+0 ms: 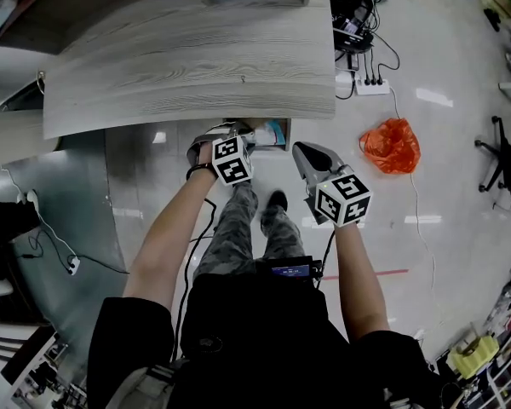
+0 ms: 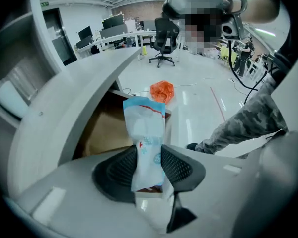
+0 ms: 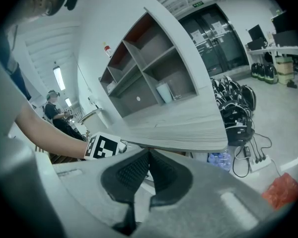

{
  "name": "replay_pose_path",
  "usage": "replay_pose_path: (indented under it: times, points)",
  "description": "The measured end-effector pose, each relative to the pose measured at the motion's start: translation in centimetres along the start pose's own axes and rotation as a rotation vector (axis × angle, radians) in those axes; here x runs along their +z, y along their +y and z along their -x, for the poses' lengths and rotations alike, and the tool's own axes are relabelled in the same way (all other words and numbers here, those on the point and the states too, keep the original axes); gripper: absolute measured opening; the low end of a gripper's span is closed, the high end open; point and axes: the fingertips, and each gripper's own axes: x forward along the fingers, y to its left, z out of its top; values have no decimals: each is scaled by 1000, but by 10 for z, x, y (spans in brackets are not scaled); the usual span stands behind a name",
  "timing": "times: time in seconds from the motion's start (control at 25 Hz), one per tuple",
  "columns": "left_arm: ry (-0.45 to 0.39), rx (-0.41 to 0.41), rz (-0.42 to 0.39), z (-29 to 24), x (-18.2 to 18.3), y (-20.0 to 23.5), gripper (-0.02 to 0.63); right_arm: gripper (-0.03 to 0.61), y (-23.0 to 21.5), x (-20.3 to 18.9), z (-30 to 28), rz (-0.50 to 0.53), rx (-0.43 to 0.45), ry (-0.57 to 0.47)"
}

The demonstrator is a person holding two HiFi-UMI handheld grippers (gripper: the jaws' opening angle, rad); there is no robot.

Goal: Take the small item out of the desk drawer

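One packet (image 2: 146,138): small, white and light blue with a red cross mark. It stands upright in the left gripper (image 2: 149,153), its top reaching well past the fingertips.
Left gripper: both jaws press on the packet's sides, and the gripper is tilted steeply down below the desk edge.
Drawer (image 2: 102,128): pulled open beneath the desktop, brown inside. It lies right behind the packet, which is held in front of its opening.
Desk (image 1: 196,58): curved grey wood-grain top overhanging the drawer.
Right gripper (image 3: 149,155): jaws closed on each other with nothing between them. It is beside the left gripper, just short of the desk edge.
Shelf unit (image 3: 149,68): open compartments standing on the desk's far side.
Orange bag (image 1: 392,146): crumpled on the glossy floor, well apart from the desk.
Power strip (image 1: 371,84): white, on the floor near the desk's end, with cables plugged in.
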Motion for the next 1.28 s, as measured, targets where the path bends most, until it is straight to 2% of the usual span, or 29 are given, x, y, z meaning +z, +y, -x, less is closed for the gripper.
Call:
replay_pose_path:
  times: [0.24,0.72,1.28]
  points:
    - [-69,4,84,28,10,-5,156,-2,12,7,7,12,4,6]
    - [-237,73,229,95,34,4,156,0,29,39,26,42,-15,-13]
    - [-503,140,408,175,72,14,156,-2,43,69,58,77,-77,-67]
